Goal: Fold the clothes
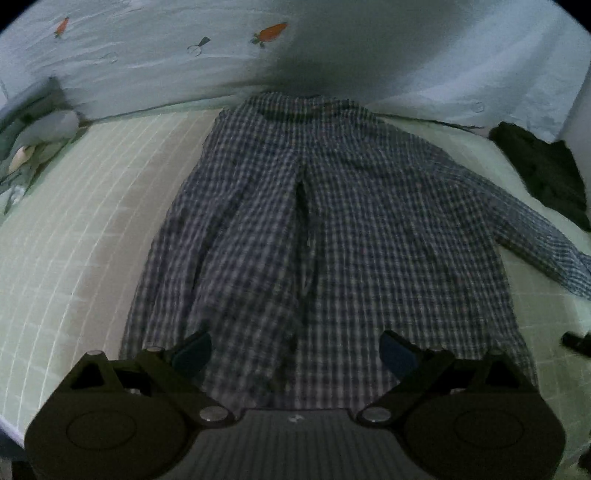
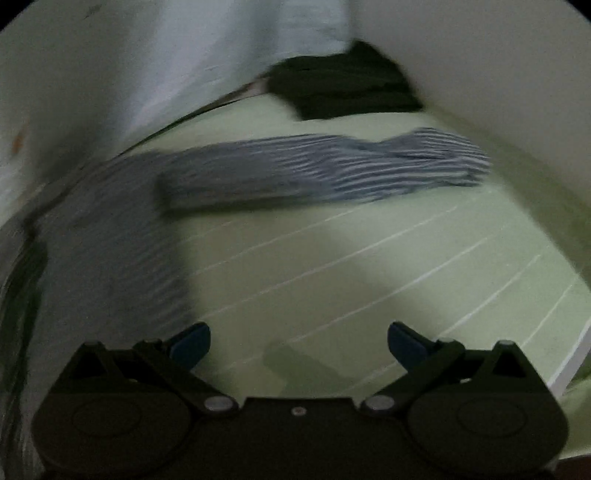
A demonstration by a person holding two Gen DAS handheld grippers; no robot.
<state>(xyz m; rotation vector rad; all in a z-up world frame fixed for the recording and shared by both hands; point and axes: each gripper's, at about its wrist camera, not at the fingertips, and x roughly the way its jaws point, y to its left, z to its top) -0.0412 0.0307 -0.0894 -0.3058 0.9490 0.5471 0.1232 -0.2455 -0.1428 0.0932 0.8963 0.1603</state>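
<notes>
Evidently both the left gripper (image 1: 295, 349) and right gripper (image 2: 299, 341) hang with jaws released, the plaid shirt (image 1: 314, 229) lying flat on the bed (image 1: 74, 221) with its right sleeve (image 2: 325, 166) outstretched, which seems due for folding inward.

No readable text, label, brand, number or sign shows in either view. The only markings are printed carrot pictures (image 1: 271, 32) on the pale fabric (image 1: 155, 70) behind the bed, and these carry no lettering.

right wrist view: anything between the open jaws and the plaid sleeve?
Nothing: only bare green bed sheet lies between the right gripper and the plaid sleeve, seen in the right wrist view.
</notes>
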